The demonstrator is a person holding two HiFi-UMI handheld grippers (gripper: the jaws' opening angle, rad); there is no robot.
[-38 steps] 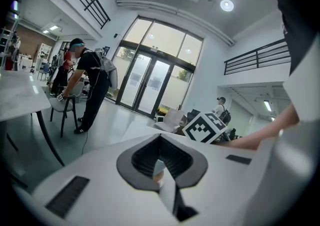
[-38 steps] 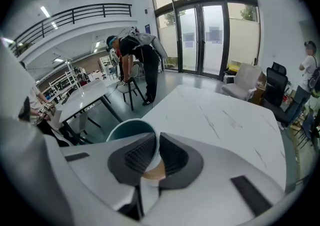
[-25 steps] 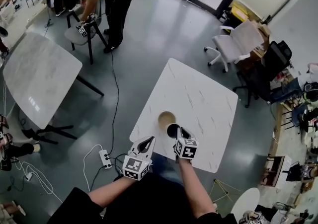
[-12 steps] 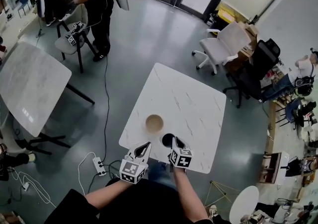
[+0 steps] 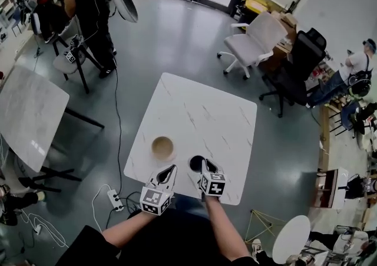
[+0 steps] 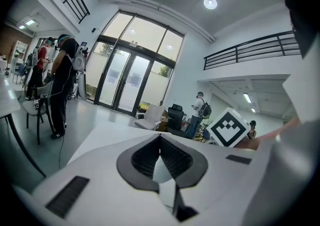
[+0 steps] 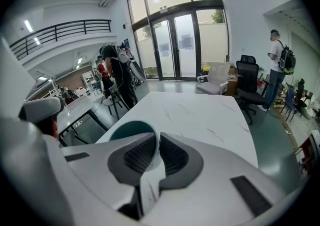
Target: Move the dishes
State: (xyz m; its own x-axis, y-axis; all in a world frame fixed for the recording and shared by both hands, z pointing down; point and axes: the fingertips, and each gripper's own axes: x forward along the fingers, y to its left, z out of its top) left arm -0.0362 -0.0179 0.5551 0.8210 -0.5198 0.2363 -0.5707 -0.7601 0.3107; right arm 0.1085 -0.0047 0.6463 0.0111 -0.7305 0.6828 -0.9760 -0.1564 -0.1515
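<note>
On the white marble table (image 5: 200, 111) a tan bowl (image 5: 162, 147) stands near the front left. To its right is a dark teal dish (image 5: 195, 162), with its rim pinched in my right gripper (image 5: 204, 167). In the right gripper view the teal dish (image 7: 127, 131) shows behind the left jaw of the shut right gripper (image 7: 157, 139). My left gripper (image 5: 167, 173) hovers at the table's front edge, just below the tan bowl. The left gripper (image 6: 160, 139) is shut with nothing in it.
A second marble table (image 5: 29, 111) stands to the left. A person (image 5: 88, 5) stands by a stool at the far left. A white office chair (image 5: 253, 38) and a black one (image 5: 297, 64) are beyond the table. A power strip (image 5: 112, 200) and cables lie on the floor.
My right gripper has carried the teal dish to the right, away from the tan bowl. The gap between the two dishes has widened. The left gripper stayed shut near the table edge.
</note>
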